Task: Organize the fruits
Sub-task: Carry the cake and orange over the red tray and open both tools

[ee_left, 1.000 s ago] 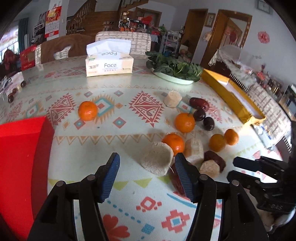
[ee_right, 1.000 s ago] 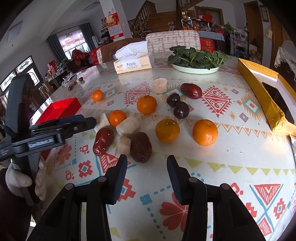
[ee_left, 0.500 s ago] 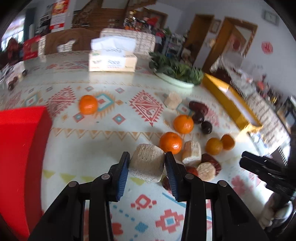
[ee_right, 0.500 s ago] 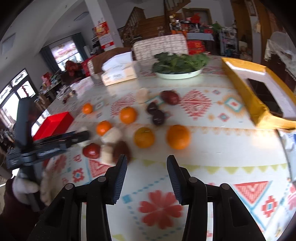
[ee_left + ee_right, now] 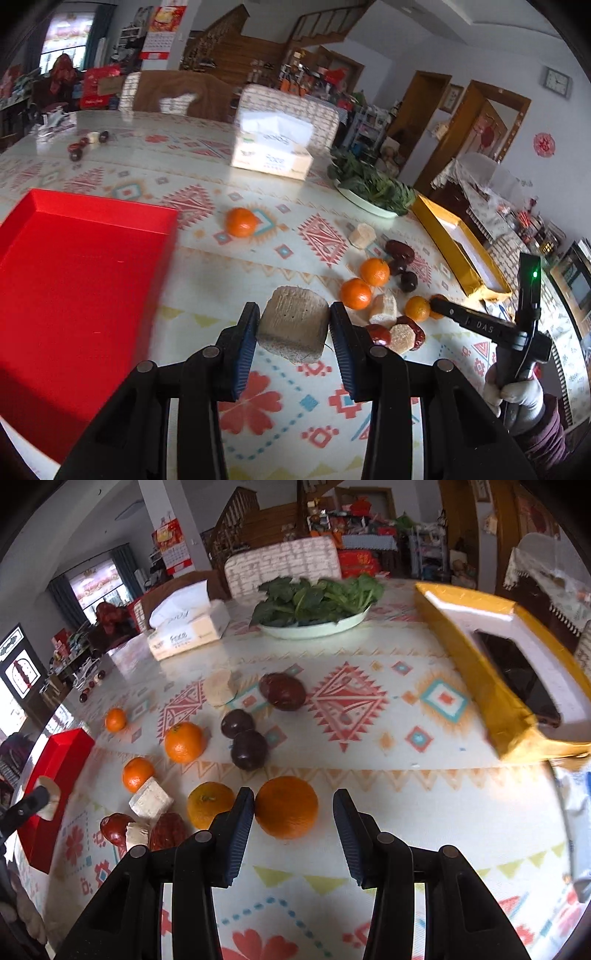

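My left gripper [image 5: 293,325] is shut on a pale beige sugarcane chunk [image 5: 293,328] and holds it above the tablecloth, right of the red tray [image 5: 74,277]. Oranges [image 5: 355,293], dark red dates [image 5: 399,251] and more pale chunks [image 5: 384,308] lie in a group at right. My right gripper [image 5: 293,810] is open, its jaws on either side of a large orange [image 5: 286,806] that rests on the cloth. A second orange [image 5: 208,808] lies just to its left. In the right wrist view the left gripper holds the chunk [image 5: 50,799] by the red tray [image 5: 55,775].
A yellow box [image 5: 491,686] stands at the right edge. A white plate of greens [image 5: 314,605] and a tissue box [image 5: 188,631] sit at the back. A lone orange [image 5: 241,221] lies near the tray. Dark plums [image 5: 247,746] lie mid-table.
My left gripper closed on the pale chunk, lifted it and swung left toward the red tray. My right gripper moved forward so that its open jaws flank the large orange.
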The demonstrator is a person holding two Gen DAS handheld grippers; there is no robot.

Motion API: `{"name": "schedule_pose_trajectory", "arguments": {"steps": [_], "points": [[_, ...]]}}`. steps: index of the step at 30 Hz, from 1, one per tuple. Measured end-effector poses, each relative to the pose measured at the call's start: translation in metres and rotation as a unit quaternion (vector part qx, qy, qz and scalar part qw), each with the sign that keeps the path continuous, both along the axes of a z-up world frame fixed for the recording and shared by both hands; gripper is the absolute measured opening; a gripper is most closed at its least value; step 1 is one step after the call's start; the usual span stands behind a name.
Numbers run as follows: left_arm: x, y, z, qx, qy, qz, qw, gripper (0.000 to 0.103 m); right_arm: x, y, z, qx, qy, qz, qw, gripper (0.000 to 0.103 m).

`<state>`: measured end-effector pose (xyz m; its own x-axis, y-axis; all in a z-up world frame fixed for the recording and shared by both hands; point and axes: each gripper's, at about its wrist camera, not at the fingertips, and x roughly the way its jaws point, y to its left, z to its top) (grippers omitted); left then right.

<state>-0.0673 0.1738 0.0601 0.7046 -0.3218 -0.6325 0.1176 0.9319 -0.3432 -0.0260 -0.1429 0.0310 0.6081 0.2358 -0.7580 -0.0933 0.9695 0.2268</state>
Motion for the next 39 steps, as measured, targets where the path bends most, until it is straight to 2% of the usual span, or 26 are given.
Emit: {"name": "schedule_pose_trajectory", "arguments": {"steps": [3, 9, 11, 15, 21, 27, 32, 39], "points": [[-0.008, 0.021, 0.004, -0.004, -0.006, 0.026, 0.9996, 0.038, -0.007, 0.004, 0.004, -0.017, -0.002, -0.008, 1.0, 0.038], [-0.021, 0.069, 0.009, -0.003, -0.014, 0.083, 0.9965, 0.038, -0.033, 0.013, 0.037, -0.002, -0.033, -0.011, 0.999, 0.037], [-0.024, 0.084, 0.008, 0.002, -0.012, 0.104, 0.9945, 0.038, -0.038, 0.028, 0.048, 0.012, -0.041, 0.01, 0.999, 0.037], [-0.026, 0.113, -0.002, 0.028, 0.005, 0.152, 0.9879, 0.038, -0.044, 0.086, 0.059, 0.039, -0.037, 0.082, 0.995, 0.038], [-0.028, 0.153, -0.018, 0.033, 0.032, 0.19, 0.9807, 0.038, -0.041, 0.196, 0.052, 0.064, -0.006, 0.197, 0.978, 0.038], [-0.035, 0.178, -0.025, 0.03, 0.04, 0.207, 0.9771, 0.038, -0.043, 0.281, 0.041, 0.063, 0.007, 0.265, 0.962, 0.038], [-0.04, 0.19, -0.019, 0.041, 0.036, 0.226, 0.9726, 0.039, -0.045, 0.322, 0.029, 0.064, 0.016, 0.297, 0.953, 0.038], [-0.051, 0.196, -0.01, 0.055, 0.023, 0.239, 0.9693, 0.053, -0.043, 0.351, 0.006, 0.031, 0.03, 0.305, 0.951, 0.038]]}}
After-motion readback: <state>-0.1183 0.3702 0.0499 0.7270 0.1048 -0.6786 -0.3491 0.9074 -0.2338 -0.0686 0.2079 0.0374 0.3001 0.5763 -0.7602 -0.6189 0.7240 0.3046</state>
